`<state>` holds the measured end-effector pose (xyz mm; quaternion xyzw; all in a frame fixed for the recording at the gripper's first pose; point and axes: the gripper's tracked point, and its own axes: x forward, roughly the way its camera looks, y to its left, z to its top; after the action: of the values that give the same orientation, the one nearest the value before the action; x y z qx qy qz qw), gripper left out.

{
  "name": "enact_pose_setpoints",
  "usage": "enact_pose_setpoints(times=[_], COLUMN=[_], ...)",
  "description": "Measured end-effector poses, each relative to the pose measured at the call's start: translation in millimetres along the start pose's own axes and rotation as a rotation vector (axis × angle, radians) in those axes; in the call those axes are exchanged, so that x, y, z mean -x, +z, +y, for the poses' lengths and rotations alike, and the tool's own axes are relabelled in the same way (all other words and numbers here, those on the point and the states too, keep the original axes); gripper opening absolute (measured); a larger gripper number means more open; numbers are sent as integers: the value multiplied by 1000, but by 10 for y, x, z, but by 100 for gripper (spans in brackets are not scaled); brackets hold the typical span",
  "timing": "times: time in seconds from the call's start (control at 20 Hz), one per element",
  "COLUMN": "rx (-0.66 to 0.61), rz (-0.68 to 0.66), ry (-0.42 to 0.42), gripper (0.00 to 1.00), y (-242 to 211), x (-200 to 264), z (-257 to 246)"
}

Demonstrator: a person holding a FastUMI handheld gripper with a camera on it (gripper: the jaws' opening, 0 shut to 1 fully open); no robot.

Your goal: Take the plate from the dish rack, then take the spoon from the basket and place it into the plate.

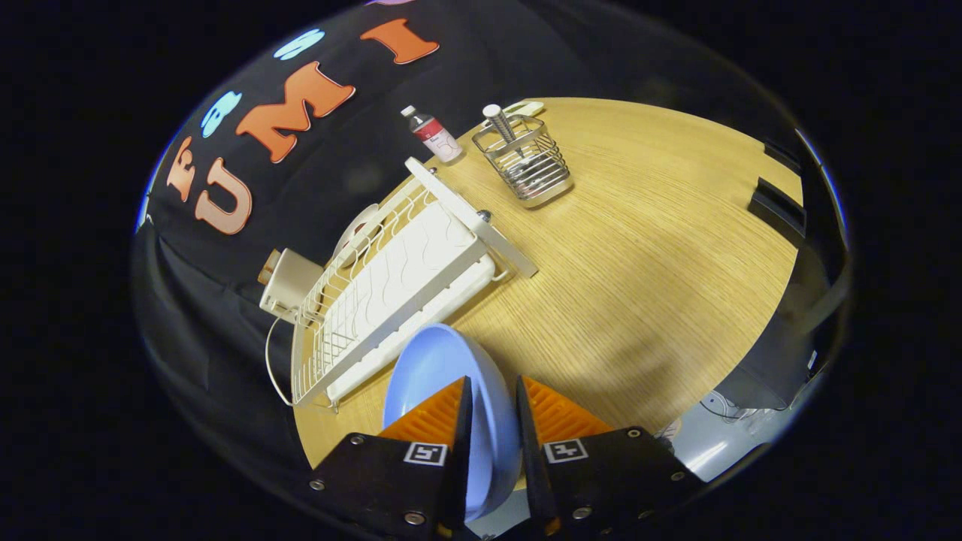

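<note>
A light blue plate stands on edge between my fingers, and my gripper is shut on its rim, holding it above the wooden table. Beyond the plate, to the left, sits the white wire dish rack on its drain tray. Farther off, at the table's far side, a metal wire basket holds the spoon, whose handle sticks up out of it.
A small bottle with a red label stands by the rack's far end. A white box with a cable sits to the rack's left. A pale flat object lies behind the basket. Dark equipment lines the table's right edge.
</note>
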<state>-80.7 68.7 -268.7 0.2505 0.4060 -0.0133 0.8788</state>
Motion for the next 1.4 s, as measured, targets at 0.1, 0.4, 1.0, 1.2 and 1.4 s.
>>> enact_pose_setpoints(times=[0.1,0.4,1.0,1.2,1.4], rx=[-29,32,348,494,596], rz=[-4,-63,-307,-383,-436], ry=[12,-30,-155,-146,-123], gripper=[37,58,99,99,99], y=[45,362,1560,1912,2184], x=[22,124,468,438,302], z=[34,-81,-280,-123,45])
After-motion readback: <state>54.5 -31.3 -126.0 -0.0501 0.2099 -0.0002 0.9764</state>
